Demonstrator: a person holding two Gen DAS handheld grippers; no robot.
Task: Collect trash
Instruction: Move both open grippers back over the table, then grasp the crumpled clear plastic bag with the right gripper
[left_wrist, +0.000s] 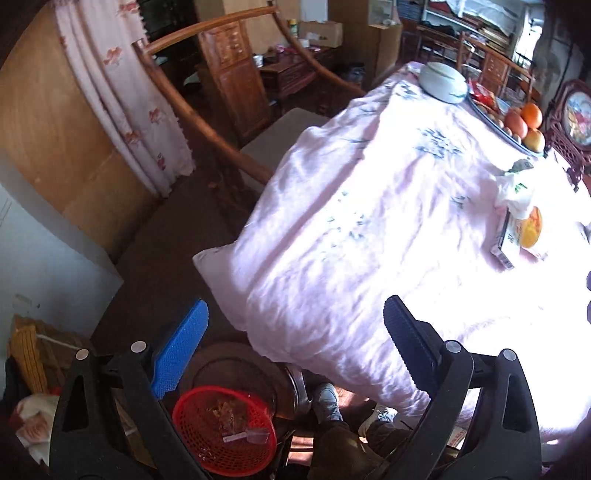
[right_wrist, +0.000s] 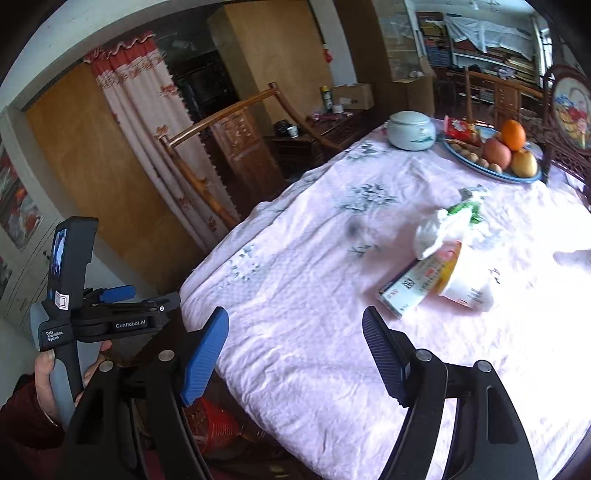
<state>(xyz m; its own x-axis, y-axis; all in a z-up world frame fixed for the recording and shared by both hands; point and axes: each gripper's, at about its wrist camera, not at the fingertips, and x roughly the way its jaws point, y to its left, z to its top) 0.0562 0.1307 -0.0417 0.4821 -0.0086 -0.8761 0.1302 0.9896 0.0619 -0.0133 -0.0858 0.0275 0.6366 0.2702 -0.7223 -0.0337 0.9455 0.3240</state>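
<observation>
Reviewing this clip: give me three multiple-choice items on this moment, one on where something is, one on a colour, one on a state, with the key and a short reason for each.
1. Where is the red mesh basket?
A. On the tablecloth
B. On the floor beside the table
C. On the wooden chair

2. What colour is the rim of the fruit plate?
A. Blue
B. Red
C. Green

3. How is the right gripper?
A. Shut on the carton
B. Shut on nothing
C. Open, holding nothing

Key:
1 B, the left wrist view shows it low on the floor, below the hanging edge of the tablecloth.
2 A, a blue edge runs under the apples and orange.
3 C, its fingers stand wide apart with only cloth between them; the flattened carton lies farther off on the table.
</observation>
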